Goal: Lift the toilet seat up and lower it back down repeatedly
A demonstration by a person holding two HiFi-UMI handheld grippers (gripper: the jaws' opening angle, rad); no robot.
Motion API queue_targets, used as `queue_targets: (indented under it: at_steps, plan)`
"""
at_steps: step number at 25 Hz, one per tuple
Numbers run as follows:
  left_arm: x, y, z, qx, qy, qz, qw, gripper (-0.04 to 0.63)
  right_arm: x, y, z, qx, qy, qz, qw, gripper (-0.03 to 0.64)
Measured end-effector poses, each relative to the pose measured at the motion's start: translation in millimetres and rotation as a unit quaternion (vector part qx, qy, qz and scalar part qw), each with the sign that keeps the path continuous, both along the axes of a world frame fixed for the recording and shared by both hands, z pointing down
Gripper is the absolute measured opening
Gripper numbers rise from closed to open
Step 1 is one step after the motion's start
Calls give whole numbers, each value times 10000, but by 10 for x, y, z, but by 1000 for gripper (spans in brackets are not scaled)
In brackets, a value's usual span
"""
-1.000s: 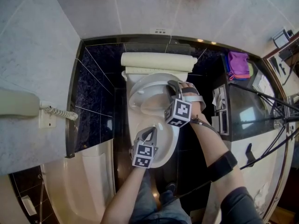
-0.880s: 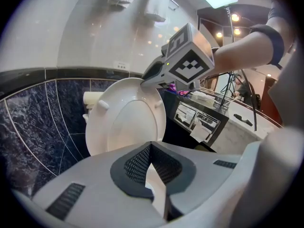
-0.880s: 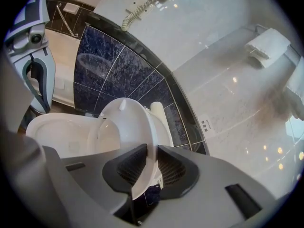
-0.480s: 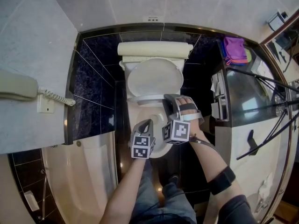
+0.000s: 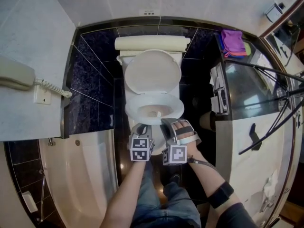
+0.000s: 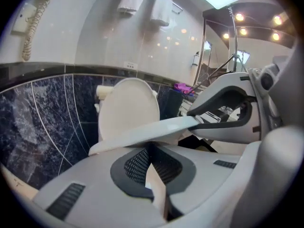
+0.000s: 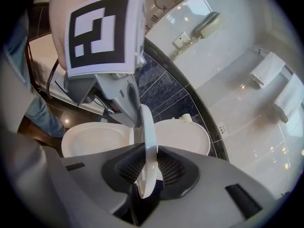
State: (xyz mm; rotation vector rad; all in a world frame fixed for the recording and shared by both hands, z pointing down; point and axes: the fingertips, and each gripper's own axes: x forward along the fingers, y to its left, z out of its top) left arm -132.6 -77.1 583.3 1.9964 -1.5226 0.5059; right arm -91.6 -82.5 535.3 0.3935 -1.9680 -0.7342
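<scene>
- Toilet seat [image 5: 133,109] sits over the bowl [image 7: 92,139] with its front edge held by both tools; in the right gripper view it shows edge-on, between the bowl on one side and the lid [image 5: 152,70] on the other, so it is part-way raised
- lid stands upright against the tank [image 5: 151,43], apart from the seat
- left gripper [image 5: 141,128] is at the seat's front rim, just left of centre; in its own view the dark pads stand close together, pinching a pale strip of the rim between them, while the rest of the seat runs across just above the jaw tips
- right gripper [image 5: 166,123] is just beside the left one on the same front rim; its jaws have just been opening, yet the seat's thin edge lies between the ribbed pads and touches both
- the two marker cubes sit side by side in front of the bowl; the person's forearms reach in from the bottom of the head view
- a wall phone [image 5: 16,75] hangs on the pale tile to the left; a bathtub [image 5: 80,175] lies below it; a purple cloth [image 5: 232,42] rests on the counter to the right
</scene>
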Motion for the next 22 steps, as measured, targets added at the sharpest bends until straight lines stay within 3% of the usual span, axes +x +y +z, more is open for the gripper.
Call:
queue_targets:
  at_steps: [8,14,18,22]
  plan:
    - [46,400,311,-132,-136,-78,9998,-9,113,470,268,-195,53,-76,9998,117]
    - [89,529,326,-159,-129,-55,9998,-9,267,693,190,-298,-141,-39,9994,52]
    - [117,675,431,-262,-164,-52,9995,-9,504,750,185,-535,-396,369,9971,18]
    - [169,869,608,-309,-223,-21,9993,-9,778,752,324,-980,-914,1193,9838,18]
